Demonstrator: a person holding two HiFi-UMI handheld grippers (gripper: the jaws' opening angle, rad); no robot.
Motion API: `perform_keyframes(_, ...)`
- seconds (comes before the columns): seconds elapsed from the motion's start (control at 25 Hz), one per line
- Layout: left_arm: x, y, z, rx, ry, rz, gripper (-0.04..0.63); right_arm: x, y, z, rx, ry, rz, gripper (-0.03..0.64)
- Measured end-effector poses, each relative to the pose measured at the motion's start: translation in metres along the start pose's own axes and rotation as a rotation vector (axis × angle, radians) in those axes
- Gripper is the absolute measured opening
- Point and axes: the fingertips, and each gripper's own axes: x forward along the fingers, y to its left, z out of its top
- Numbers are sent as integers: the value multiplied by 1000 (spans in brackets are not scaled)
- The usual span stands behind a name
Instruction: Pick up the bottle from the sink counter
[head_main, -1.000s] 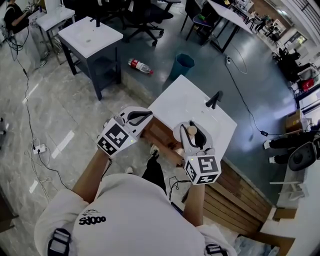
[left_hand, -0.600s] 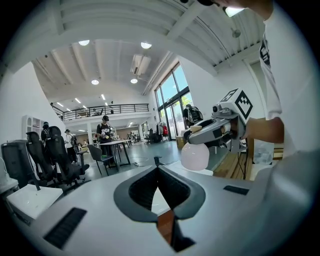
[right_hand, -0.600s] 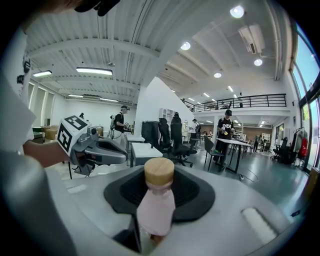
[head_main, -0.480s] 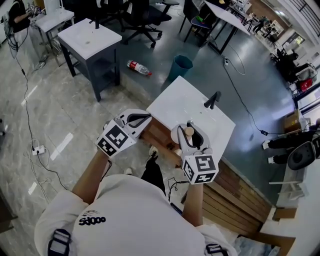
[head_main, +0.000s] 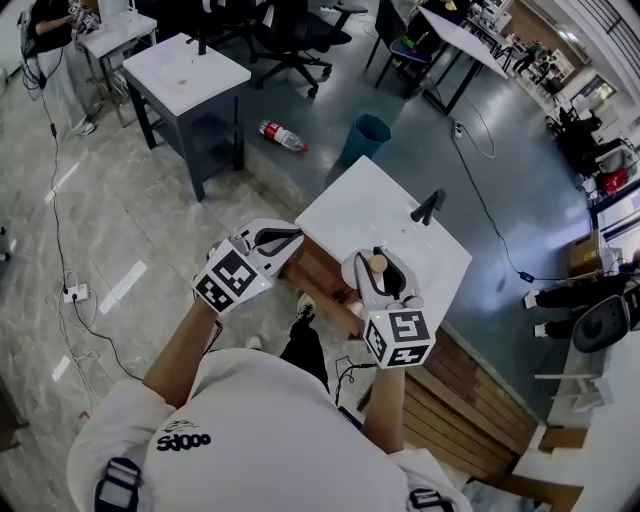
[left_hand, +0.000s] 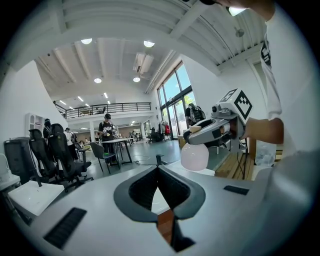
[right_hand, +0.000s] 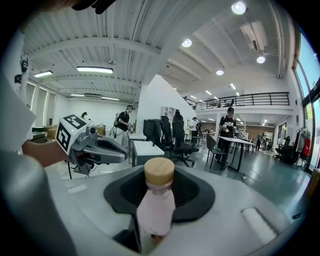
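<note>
Over the past second nothing has shifted. The right gripper (head_main: 381, 268) stays clamped, jaws partly apart, on the pale bottle (right_hand: 156, 207), held in the air above the near edge of the white sink counter (head_main: 355, 210). The left gripper (head_main: 272, 238) stays closed and empty beside it. The pickup looks done.

T-shirt (head_main: 280, 420): white, black print (head_main: 186, 438) at 7 o'clock
straps (head_main: 118, 484): dark
left gripper (head_main: 296, 238), right gripper (head_main: 378, 256): pale grey, black-and-white marker cubes (head_main: 232, 277)
</note>
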Motion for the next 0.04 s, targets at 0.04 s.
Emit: perform_keyframes(0.04,1,0,0,0,0,2,5,0,-1,-1,1,2,2,135)
